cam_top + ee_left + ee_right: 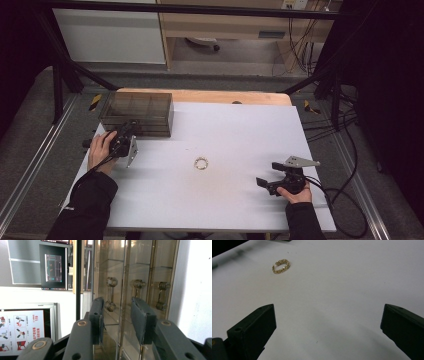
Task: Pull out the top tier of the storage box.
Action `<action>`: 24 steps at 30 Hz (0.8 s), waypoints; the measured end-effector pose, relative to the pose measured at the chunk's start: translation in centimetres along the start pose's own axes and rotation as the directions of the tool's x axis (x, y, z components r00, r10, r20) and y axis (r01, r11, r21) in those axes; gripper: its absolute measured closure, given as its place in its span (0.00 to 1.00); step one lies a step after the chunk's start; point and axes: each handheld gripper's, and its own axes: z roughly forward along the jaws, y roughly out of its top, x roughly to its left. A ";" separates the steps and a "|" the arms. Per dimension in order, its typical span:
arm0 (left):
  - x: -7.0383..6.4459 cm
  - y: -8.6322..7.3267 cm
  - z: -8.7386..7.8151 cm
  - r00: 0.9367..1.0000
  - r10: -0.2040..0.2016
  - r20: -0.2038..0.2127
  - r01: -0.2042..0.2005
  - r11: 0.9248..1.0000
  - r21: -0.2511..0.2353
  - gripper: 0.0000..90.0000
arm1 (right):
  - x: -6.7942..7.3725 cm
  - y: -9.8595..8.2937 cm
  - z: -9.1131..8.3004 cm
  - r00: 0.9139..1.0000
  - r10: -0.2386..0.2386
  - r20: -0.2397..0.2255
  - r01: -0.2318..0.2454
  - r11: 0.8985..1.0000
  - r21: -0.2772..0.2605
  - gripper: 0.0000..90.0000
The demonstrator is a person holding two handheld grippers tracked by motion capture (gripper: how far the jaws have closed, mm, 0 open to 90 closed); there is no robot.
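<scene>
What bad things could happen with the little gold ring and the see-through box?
1. The gold ring is tiny and lies flat on the white table. The right gripper, open wide and apart from it, might push it away instead of picking it up.
2. The left gripper is right at the box, near its small handles. Its fingers could slip off one or shove the box.
</scene>
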 end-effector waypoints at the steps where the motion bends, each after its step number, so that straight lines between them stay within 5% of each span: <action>1: 0.0 0.0 0.0 1.000 0.002 -0.002 -0.002 1.000 0.001 0.71 | 0.0 0.0 0.0 1.000 0.000 0.000 0.000 1.000 -0.001 0.01; 12: -0.2 0.0 0.5 1.000 0.018 -0.026 -0.017 1.000 0.021 0.77 | 0.0 0.0 0.0 1.000 -0.002 0.000 0.002 1.000 0.000 0.01; 24: -0.6 0.4 0.8 0.995 0.078 -0.064 -0.076 0.996 0.039 0.81 | 0.0 0.0 0.0 1.000 0.000 0.000 0.000 1.000 -0.002 0.01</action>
